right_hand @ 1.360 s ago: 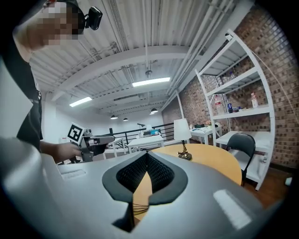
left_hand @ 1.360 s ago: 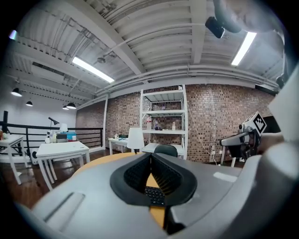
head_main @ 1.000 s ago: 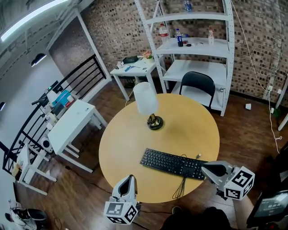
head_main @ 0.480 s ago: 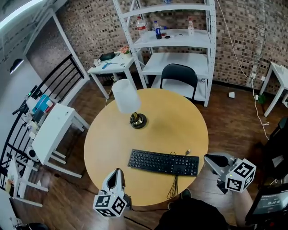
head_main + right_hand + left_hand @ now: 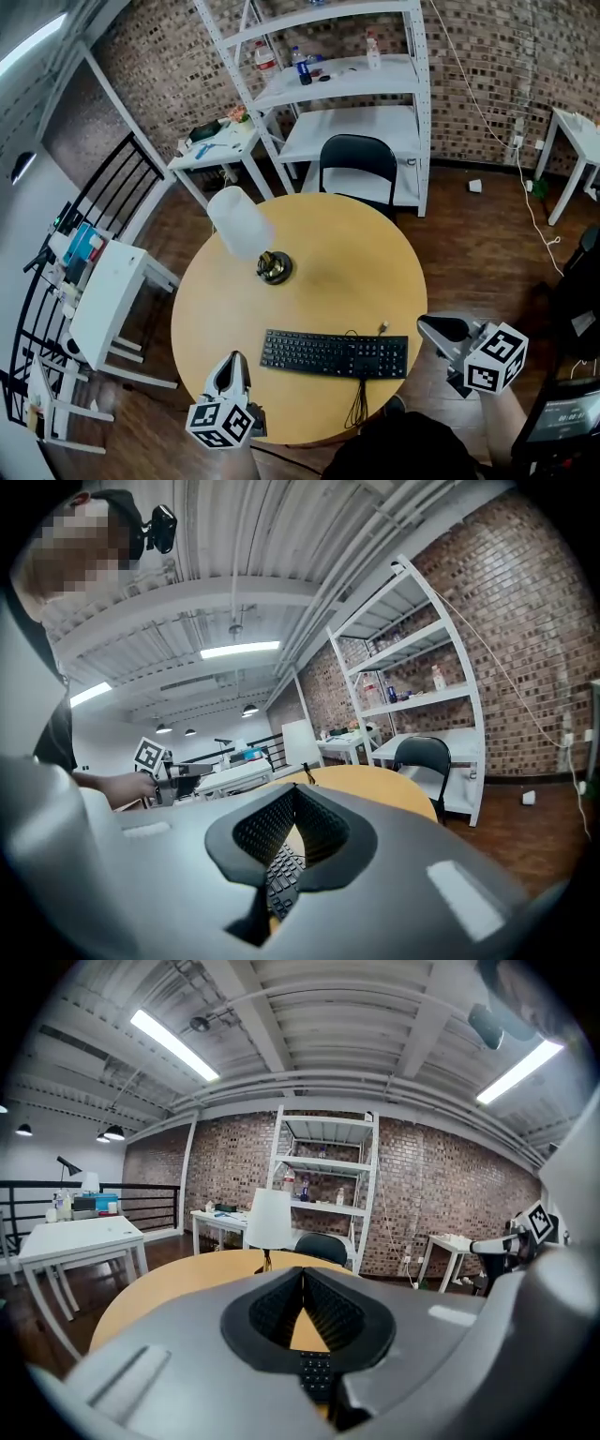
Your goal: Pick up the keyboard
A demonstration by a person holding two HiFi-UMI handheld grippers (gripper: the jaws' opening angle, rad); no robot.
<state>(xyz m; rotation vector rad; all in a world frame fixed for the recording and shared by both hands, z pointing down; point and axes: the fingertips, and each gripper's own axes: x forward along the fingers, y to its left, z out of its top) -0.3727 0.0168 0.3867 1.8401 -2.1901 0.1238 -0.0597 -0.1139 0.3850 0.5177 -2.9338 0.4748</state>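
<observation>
A black keyboard (image 5: 334, 354) lies flat on the round wooden table (image 5: 375, 244), near its front edge, with its cable (image 5: 359, 401) hanging over the rim. My left gripper (image 5: 232, 359) is shut and empty, just off the keyboard's left end at the table's edge. The right gripper (image 5: 427, 325) is also shut and empty, beyond the table's rim to the right of the keyboard's right end. In the left gripper view the jaws (image 5: 303, 1272) meet, with keyboard keys (image 5: 314, 1372) below them. The right gripper view shows closed jaws (image 5: 295, 789) above the keys (image 5: 279, 878).
A lamp with a white shade (image 5: 236, 222) and dark base (image 5: 274, 267) stands on the table's far left. A black chair (image 5: 357, 161) sits behind the table, before white shelving (image 5: 328, 84). White side tables (image 5: 108, 295) stand to the left.
The head view has swung, and both grippers have slid sideways along the table's near edge, staying shut. The keyboard lies where it was on the table.
</observation>
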